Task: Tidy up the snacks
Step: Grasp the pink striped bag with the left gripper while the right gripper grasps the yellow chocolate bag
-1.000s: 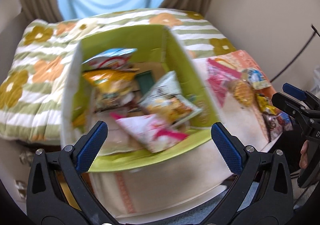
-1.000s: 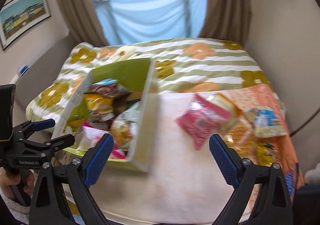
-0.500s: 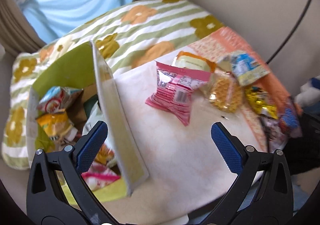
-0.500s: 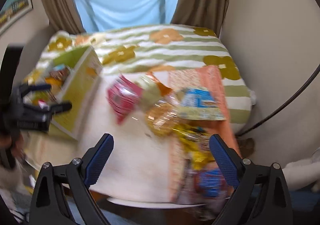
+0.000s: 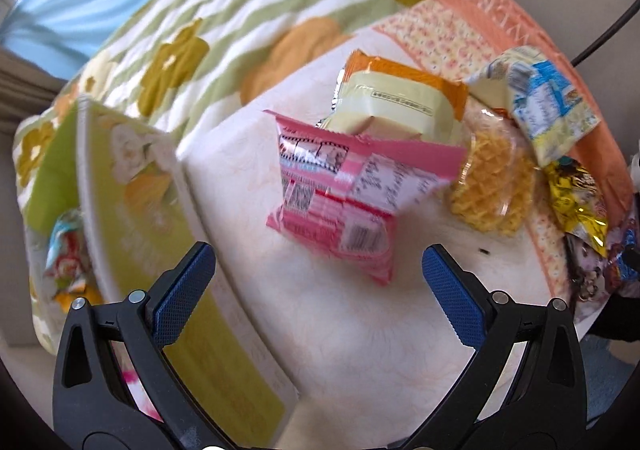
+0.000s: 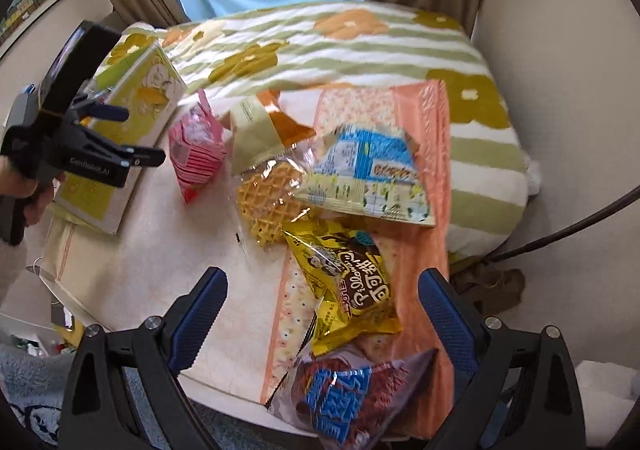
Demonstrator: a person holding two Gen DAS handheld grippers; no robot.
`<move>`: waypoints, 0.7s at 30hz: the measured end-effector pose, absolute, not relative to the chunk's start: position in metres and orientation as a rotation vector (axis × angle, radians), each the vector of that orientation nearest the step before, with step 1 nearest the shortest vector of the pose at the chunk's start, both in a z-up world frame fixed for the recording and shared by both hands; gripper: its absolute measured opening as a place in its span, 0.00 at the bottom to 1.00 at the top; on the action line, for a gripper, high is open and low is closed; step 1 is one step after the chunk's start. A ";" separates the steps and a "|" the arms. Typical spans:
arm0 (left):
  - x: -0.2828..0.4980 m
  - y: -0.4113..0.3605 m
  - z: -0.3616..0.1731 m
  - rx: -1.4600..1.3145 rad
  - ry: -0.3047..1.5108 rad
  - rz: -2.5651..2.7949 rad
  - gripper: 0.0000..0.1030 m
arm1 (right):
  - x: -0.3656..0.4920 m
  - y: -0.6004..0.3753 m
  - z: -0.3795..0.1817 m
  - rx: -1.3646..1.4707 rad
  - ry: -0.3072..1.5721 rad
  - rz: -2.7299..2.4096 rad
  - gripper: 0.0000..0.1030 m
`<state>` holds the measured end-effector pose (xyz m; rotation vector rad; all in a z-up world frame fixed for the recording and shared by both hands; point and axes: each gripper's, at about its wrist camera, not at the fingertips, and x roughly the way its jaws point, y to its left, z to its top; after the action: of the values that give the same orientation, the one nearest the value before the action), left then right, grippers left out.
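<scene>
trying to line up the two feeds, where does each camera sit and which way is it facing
Left wrist: sits on the left tongs, looking steeply down at the pink snack bag beside the green box; its own open blue-padded fingers show.
Right wrist: sits on the right tongs, looking down at the yellow snack bag; its own open fingers show, plus the left tongs and a hand at the left edge.
Shared: pink bag, waffle pack, green box, flowered blanket.

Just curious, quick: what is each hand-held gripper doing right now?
Left hand-held gripper: open, empty, above the pink plastic snack packet.
Right hand-held gripper: open, empty, above the yellow foil snack packet.
</scene>
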<state>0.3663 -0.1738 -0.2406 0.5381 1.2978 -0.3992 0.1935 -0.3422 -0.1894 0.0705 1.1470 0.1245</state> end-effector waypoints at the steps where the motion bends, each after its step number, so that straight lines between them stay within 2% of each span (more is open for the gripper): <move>1: 0.372 -0.175 -0.247 0.537 1.320 -0.414 0.99 | 0.197 -0.343 -0.194 0.069 1.157 0.119 0.93; 6: 0.384 -0.184 -0.270 0.577 1.368 -0.480 0.99 | 0.211 -0.343 -0.217 0.049 1.230 0.129 0.93; 8: 0.388 -0.187 -0.277 0.573 1.385 -0.502 0.93 | 0.215 -0.341 -0.224 0.026 1.251 0.144 0.93; 10: 0.392 -0.188 -0.285 0.554 1.409 -0.526 0.81 | 0.220 -0.337 -0.233 -0.006 1.278 0.163 0.93; 12: 0.396 -0.187 -0.289 0.515 1.422 -0.535 0.77 | 0.224 -0.334 -0.240 -0.034 1.298 0.172 0.93; 21: 0.404 -0.185 -0.291 0.432 1.435 -0.548 0.69 | 0.240 -0.331 -0.267 -0.081 1.390 0.164 0.92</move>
<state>0.4040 -0.1850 -0.2910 0.4317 1.4349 -0.5478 0.2404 -0.3309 -0.2670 -0.0810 1.3897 0.1643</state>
